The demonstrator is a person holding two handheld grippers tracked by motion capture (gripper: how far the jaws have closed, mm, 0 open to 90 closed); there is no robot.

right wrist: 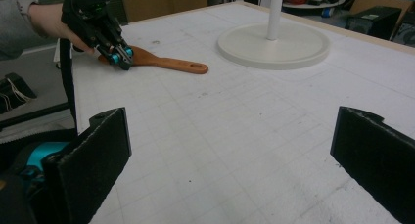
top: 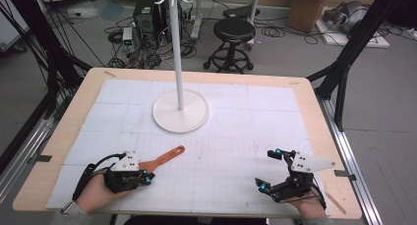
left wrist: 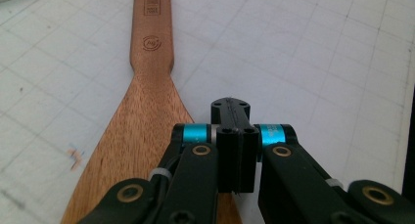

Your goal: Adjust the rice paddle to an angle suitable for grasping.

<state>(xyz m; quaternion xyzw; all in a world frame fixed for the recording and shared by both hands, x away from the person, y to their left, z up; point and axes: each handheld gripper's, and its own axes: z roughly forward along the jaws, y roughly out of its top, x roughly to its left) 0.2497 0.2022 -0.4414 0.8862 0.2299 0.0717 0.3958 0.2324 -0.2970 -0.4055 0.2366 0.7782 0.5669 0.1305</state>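
Standing on the big table [top: 314, 136] is a white pole stand [top: 180, 112]. Nearer lies a wooden spatula [top: 164, 157], its stamped marks too small to read. The left claw [top: 146, 176] sits closed over the spatula's wide end. The right claw [top: 269, 169] is wide open, holding nothing.

Wood, foam and plastic

Smooth brown wood spatula [left wrist: 142, 106] with fine grain and stamped marks; soft white matt mat [top: 236, 151], a bit rough and smudged, with thin grid lines; pale wood table [top: 59, 136] edge; smooth white stand [top: 180, 112], slightly shiny; matt black plastic left gripper [left wrist: 234, 136] with shiny blue metal rings; rough black pads [right wrist: 98, 155].
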